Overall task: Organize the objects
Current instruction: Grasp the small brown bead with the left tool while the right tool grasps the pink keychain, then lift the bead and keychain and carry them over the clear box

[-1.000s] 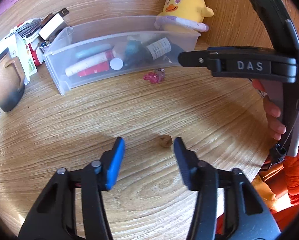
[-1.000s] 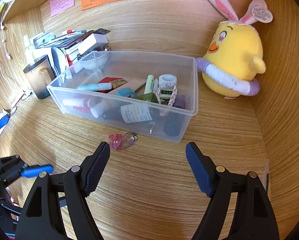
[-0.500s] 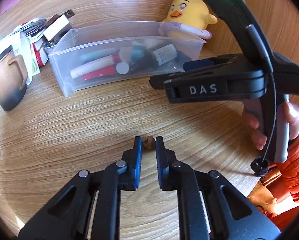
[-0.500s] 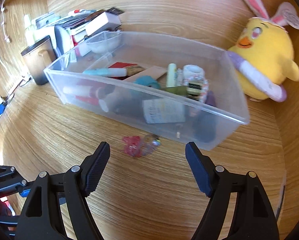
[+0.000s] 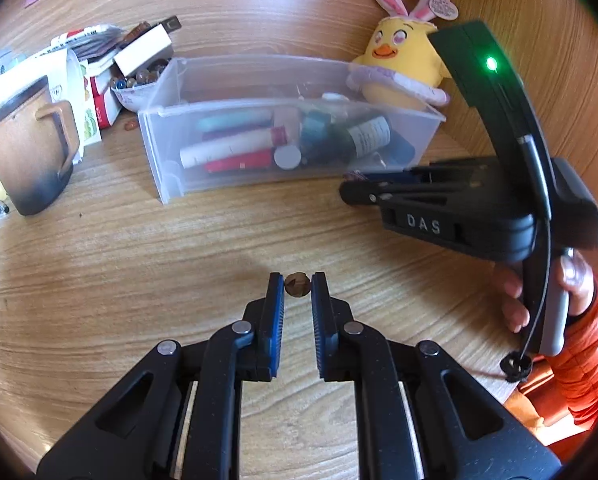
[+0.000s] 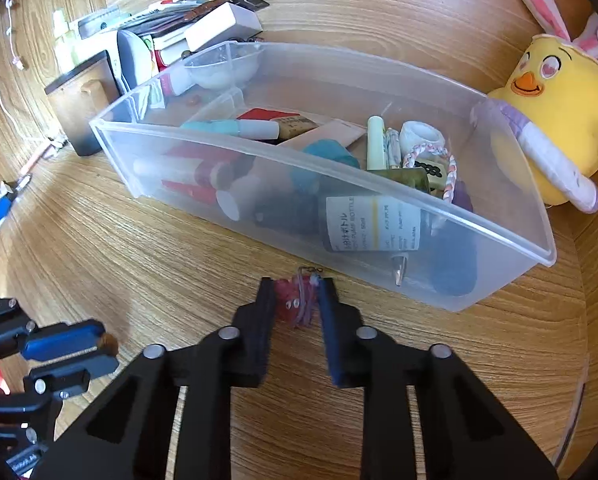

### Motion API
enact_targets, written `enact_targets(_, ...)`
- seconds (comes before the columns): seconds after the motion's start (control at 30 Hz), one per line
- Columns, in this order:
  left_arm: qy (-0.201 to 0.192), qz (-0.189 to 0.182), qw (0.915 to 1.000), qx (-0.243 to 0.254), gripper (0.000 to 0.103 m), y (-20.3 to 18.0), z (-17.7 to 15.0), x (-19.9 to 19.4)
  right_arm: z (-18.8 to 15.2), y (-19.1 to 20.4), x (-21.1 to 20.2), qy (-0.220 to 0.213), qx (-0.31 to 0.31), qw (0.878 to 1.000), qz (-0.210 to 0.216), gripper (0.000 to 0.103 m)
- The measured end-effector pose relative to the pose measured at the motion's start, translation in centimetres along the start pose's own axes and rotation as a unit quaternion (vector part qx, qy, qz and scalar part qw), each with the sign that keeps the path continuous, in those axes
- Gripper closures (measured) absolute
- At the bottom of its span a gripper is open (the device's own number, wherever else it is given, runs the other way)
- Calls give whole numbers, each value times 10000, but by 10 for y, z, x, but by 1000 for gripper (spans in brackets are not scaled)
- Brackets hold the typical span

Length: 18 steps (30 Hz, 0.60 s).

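My left gripper (image 5: 297,282) is shut on a small brown nut-like ball (image 5: 297,284), pinched at the very tips just above the wooden desk. In the right wrist view the same gripper (image 6: 105,346) shows at lower left with the brown ball (image 6: 110,343) at its tips. My right gripper (image 6: 297,294) is shut on a pink charm keychain (image 6: 295,304) lying on the desk just in front of the clear plastic bin (image 6: 499,236). The bin (image 5: 171,184) holds tubes, bottles and other small items. In the left wrist view the right gripper (image 5: 353,184) reaches toward the bin's front right corner.
A yellow chick plush (image 6: 555,120) leans in the corner behind the bin. A brown mug (image 5: 27,152), boxes and books (image 5: 139,52) crowd the left side. A hand and orange sleeve (image 5: 579,320) hold the right gripper's handle. Wooden walls close in at the back and right.
The left jaws closed on the brown ball, then lifted slightly. The right gripper dropped toward the pink charm and its jaws closed on it.
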<state>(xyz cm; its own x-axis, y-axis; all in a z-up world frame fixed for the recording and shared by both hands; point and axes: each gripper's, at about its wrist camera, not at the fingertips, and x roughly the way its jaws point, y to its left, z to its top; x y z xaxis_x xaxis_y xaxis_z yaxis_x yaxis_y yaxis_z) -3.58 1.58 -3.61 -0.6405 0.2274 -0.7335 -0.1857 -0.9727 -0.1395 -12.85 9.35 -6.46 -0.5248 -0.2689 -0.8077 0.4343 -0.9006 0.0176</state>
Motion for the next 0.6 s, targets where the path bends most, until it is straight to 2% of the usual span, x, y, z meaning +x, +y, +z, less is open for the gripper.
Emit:
enact_targets(0.4, -333, -84, 9994, -105, 90, -2, 26, -10, -5, -12, -42, -614, 69, 9981, 86, 92)
enact_targets(0.6, -520, -158, 9985, -74, 90, -9, 53, -12, -3, -20, -63, -931, 166, 9955, 57, 92)
